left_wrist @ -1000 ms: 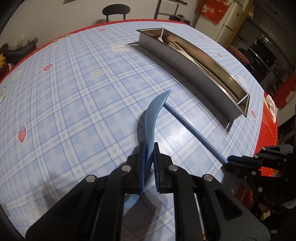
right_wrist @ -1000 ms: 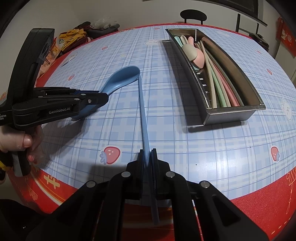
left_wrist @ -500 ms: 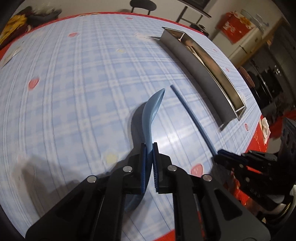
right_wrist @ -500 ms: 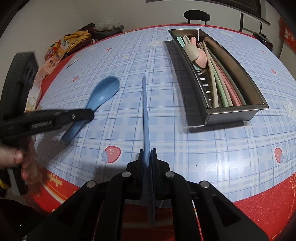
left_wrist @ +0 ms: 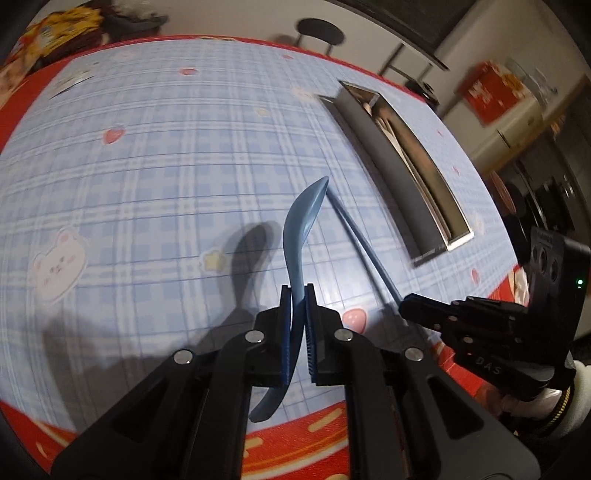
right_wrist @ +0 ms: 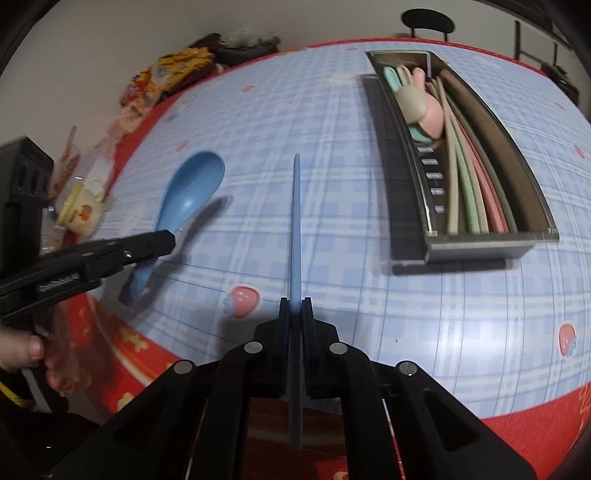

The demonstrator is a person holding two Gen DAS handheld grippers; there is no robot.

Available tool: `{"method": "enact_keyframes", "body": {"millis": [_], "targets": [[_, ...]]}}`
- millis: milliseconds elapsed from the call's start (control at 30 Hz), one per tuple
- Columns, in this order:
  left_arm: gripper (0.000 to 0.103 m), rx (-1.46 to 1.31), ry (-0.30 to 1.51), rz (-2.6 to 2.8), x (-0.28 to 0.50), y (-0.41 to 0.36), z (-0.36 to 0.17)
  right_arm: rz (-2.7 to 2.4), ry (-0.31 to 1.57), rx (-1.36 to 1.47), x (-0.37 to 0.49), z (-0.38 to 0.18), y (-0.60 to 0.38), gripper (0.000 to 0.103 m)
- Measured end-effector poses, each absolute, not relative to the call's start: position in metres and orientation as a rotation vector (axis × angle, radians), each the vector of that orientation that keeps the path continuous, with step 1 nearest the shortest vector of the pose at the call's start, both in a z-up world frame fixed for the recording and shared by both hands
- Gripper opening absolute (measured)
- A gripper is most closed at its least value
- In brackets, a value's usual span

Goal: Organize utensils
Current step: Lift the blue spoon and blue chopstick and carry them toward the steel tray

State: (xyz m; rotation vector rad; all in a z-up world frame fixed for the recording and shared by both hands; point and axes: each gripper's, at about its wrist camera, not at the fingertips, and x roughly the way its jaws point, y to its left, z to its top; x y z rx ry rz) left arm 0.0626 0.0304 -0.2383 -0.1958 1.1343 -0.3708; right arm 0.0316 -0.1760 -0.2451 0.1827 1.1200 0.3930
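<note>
My left gripper [left_wrist: 299, 295] is shut on the handle of a blue spoon [left_wrist: 301, 229], held above the table with its bowl pointing away; its shadow falls on the cloth to the left. The same blue spoon [right_wrist: 192, 188] and the left gripper [right_wrist: 162, 240] show at the left of the right wrist view. My right gripper [right_wrist: 294, 306] is shut on a thin blue chopstick [right_wrist: 295, 229] that points straight ahead. That chopstick [left_wrist: 362, 243] runs beside the spoon in the left wrist view, leading to the right gripper [left_wrist: 410, 306]. A steel utensil tray [right_wrist: 480, 247] holds several pastel chopsticks and spoons.
The round table has a blue checked cloth [left_wrist: 166, 166] with a red border [right_wrist: 480, 435]. Snack packets [right_wrist: 166, 77] and a small cup [right_wrist: 79, 210] lie at the far left edge. A stool [left_wrist: 319, 31] stands behind the table. A person's hand [right_wrist: 33, 350] holds the left gripper.
The left gripper has lifted the blue spoon away from the chopstick's tip and rolled; the spoon and chopstick now stand apart. The right gripper has stayed nearly in place with the chopstick.
</note>
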Motion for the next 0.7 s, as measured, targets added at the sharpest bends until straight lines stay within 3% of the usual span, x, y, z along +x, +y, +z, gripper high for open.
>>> {"method": "enact_keyframes", "body": {"millis": [700], "targets": [[0.011, -0.239, 1.096, -0.200, 0.063, -0.010, -0.209, 0.553, 0.908, 0.309, 0.065, -0.179, -0.262, 0.007]]}}
